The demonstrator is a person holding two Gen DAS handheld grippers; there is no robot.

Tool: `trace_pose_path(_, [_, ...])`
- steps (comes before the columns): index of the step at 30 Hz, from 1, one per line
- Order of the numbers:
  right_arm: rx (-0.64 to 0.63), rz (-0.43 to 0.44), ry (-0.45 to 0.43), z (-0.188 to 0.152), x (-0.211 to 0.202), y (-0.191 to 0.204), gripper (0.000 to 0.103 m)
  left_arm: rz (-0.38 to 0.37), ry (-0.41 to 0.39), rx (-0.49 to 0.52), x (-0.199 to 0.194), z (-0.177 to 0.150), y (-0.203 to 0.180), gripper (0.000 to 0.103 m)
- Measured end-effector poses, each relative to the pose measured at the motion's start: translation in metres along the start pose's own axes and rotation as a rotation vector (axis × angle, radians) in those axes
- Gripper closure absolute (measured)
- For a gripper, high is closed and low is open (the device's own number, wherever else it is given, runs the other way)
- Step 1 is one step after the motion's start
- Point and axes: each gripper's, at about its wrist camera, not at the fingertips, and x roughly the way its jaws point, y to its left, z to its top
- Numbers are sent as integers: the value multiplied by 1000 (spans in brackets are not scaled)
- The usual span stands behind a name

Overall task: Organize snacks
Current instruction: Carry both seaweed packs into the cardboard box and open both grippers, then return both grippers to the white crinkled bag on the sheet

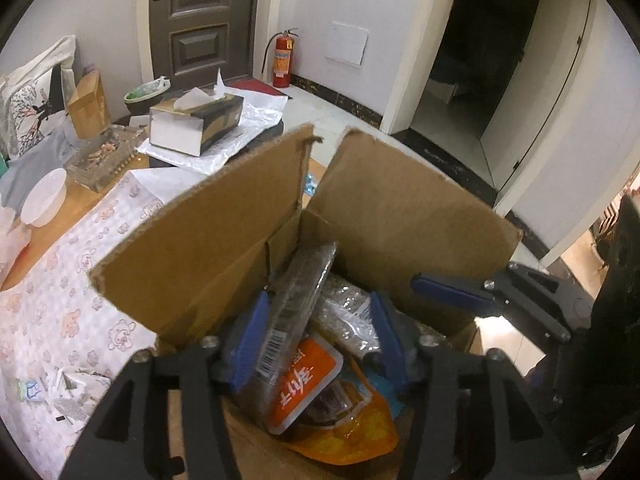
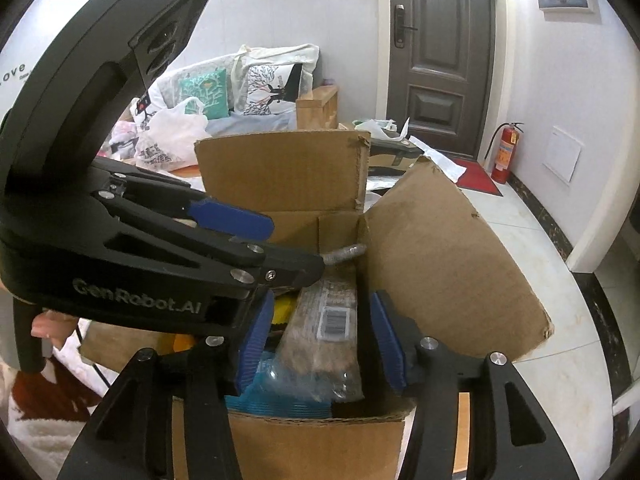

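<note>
Snack packets (image 1: 320, 360) inside cardboard box (image 1: 400, 208)

A table (image 1: 52, 236) is seen under a pale cloth printed with pink flowers (image 1: 72, 312), bare wood left showing along its far-left edge. On the cloth an open cardboard box (image 1: 208, 232) is stood, flaps raised. Crumpled wrappers (image 1: 68, 396) are scattered at the near-left corner. Further back a white bowl (image 1: 43, 198) is set on the bare wood, a clear glass tray (image 1: 105, 157) just beyond it (its contents cannot be made out). A tissue box (image 1: 196, 122) is rested on white plastic sheeting (image 1: 224, 148), and a small brown carton (image 1: 88, 104) is stood behind the tray.
</note>
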Motion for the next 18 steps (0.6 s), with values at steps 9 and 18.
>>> trace_pose_path(9, [-9, 48, -53, 11, -20, 20, 49, 28, -121, -13, -61, -14, 10, 34])
trace_pose_path(18, [-52, 183, -135, 36, -39, 92, 48, 175, -225, -66, -152, -64, 63, 29])
